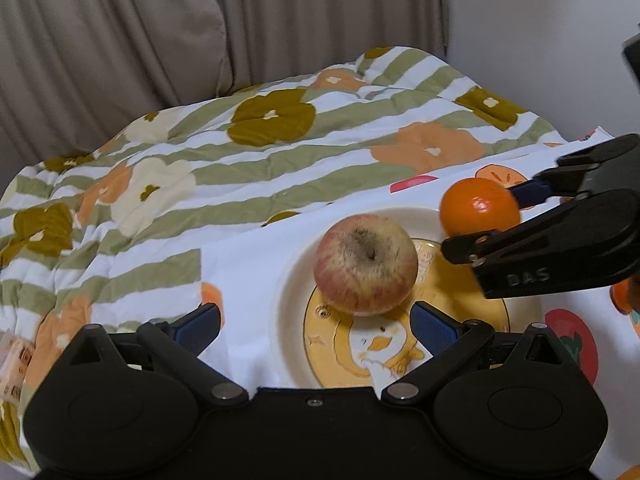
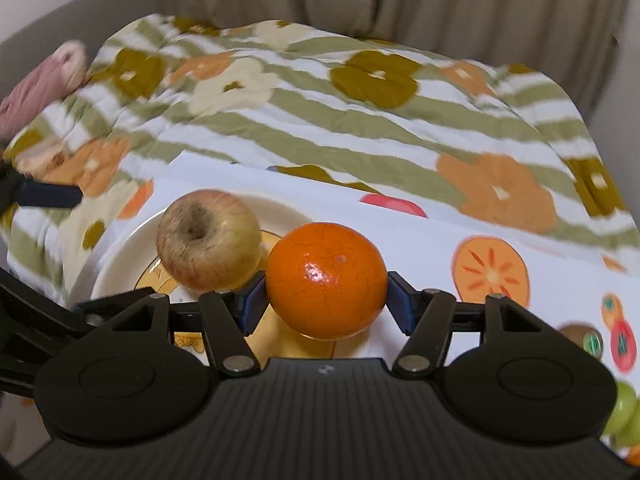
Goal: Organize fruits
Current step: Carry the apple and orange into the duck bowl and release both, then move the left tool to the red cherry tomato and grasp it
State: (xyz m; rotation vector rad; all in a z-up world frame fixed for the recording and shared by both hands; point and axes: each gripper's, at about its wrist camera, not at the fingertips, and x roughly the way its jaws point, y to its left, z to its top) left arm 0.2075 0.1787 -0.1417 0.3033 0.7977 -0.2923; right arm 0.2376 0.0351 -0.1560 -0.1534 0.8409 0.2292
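The round cream plate with a yellow cartoon centre (image 1: 292, 280) rests on a white fruit-printed cloth (image 1: 248, 264) laid over a green-striped floral quilt (image 1: 224, 168); beige pleated curtains (image 1: 120, 32) hang behind the plate. A reddish-yellow apple (image 1: 366, 264) sits on the plate. The right gripper (image 2: 326, 292) clamps a glossy orange tangerine (image 2: 326, 280) just above the plate's rim. The left gripper (image 1: 316, 328) stands wide apart, holding nothing, near the apple.

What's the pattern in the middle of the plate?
The plate has a yellow centre with a cartoon duck drawing, rim cream. Left wrist view shows it best.
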